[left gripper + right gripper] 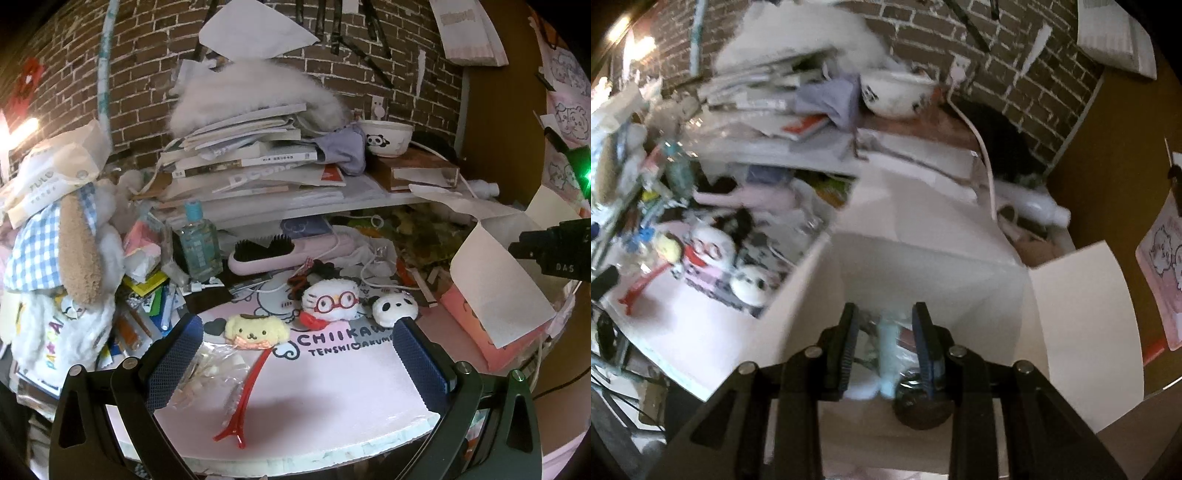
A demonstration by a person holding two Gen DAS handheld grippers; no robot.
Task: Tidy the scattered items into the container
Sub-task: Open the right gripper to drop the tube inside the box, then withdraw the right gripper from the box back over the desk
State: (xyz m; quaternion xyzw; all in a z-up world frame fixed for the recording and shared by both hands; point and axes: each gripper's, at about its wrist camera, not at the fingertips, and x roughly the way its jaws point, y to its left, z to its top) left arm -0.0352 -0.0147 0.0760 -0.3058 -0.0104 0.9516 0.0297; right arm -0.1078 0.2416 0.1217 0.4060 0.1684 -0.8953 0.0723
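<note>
Pale-blue and clear-wrapped, a small packet (890,350) sits pinched in the right claw (886,347) over the white box (1082,314), apparently mid-drop; what else lies inside the box is hidden. Left of the box, on the pink counter (332,398), the left claw (295,362) hangs spread and empty above a red hair clip (243,402), with three plush charms beyond it, likely the next pick-ups.

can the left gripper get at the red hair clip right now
Probably yes. The left gripper is open and the red clip lies flat on the pink mat between its fingers, nothing on top; only a clear bag lies beside it.
</note>
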